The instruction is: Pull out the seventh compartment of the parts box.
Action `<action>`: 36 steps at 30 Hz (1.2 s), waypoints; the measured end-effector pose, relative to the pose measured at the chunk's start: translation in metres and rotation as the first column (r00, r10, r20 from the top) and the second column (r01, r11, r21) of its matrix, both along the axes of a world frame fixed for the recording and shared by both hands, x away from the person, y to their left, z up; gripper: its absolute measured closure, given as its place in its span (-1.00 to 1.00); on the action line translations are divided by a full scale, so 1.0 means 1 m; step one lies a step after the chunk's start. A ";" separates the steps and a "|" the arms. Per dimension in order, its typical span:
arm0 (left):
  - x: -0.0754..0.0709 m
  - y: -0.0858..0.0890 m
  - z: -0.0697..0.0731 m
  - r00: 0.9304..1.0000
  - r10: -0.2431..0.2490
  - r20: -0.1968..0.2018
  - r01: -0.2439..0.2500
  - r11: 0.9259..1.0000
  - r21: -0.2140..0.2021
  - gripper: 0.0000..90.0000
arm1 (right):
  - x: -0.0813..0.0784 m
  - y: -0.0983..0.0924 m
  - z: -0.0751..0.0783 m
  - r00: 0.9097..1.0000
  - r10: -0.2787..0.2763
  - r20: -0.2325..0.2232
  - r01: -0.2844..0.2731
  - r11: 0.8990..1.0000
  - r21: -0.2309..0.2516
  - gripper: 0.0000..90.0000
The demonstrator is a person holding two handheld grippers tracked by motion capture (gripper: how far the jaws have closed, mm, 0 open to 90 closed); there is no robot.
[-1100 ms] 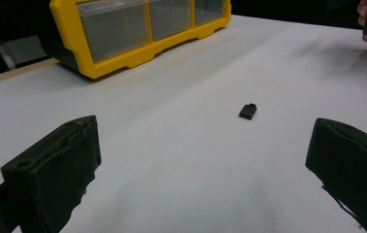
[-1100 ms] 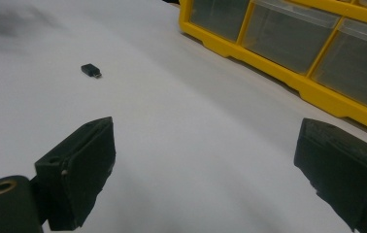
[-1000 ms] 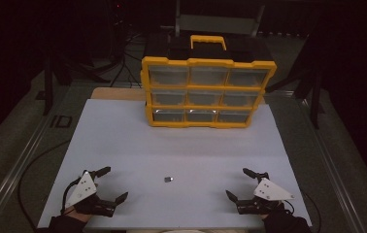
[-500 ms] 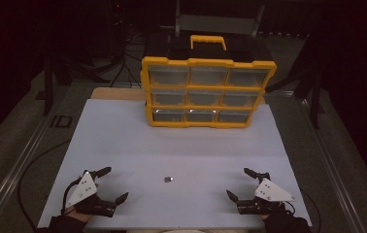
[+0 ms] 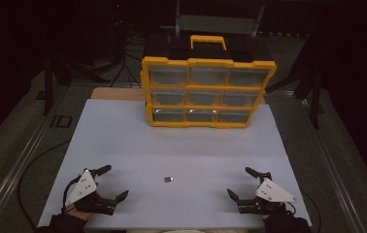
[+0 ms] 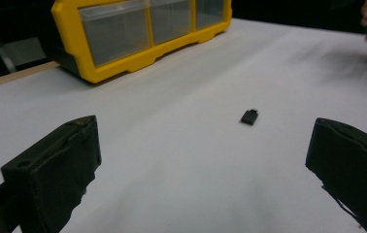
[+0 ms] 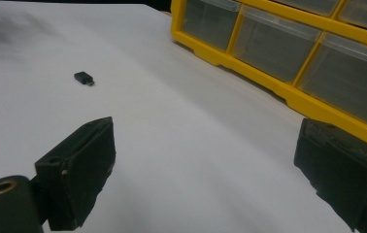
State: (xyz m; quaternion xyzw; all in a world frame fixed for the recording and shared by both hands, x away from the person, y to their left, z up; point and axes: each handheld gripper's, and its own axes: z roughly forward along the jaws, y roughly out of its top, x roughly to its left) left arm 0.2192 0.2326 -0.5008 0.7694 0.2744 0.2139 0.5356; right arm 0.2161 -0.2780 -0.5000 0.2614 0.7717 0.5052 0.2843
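White table [image 5: 123, 141] bears yellow organizer [image 5: 207, 92]; dark room.

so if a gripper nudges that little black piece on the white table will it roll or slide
The little black piece looks flat and blocky, so it would probably slide, not roll. It seems rigid and very light, so a nudge may skid it across the smooth table. Lying so low, it may be fiddly to pinch.

A yellow drawer organizer [image 5: 208, 92] with clear drawers and a black top is parked at the far end of the white table [image 5: 123, 141], its yellow handle [image 5: 208, 41] sticking up. A tiny black adapter-looking piece [image 5: 168, 179] is left lying alone near the front edge. Dark cables [image 5: 31, 165] are seen on the floor, left side.
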 end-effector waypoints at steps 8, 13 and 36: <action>0.005 -0.007 0.010 1.000 -0.028 0.003 0.028 1.000 0.007 -1.00 | -0.001 0.002 0.002 1.000 0.000 0.010 0.000 1.000 -0.006 -0.83; 0.009 -0.004 0.031 0.999 -0.028 0.040 0.029 1.000 -0.008 -1.00 | -0.001 0.003 0.002 1.000 0.006 0.009 -0.006 1.000 -0.004 -0.83; 0.037 -0.024 0.075 0.988 -0.094 0.126 0.087 0.994 0.062 -1.00 | 0.000 0.005 0.001 1.000 0.011 0.009 -0.011 1.000 -0.008 -0.83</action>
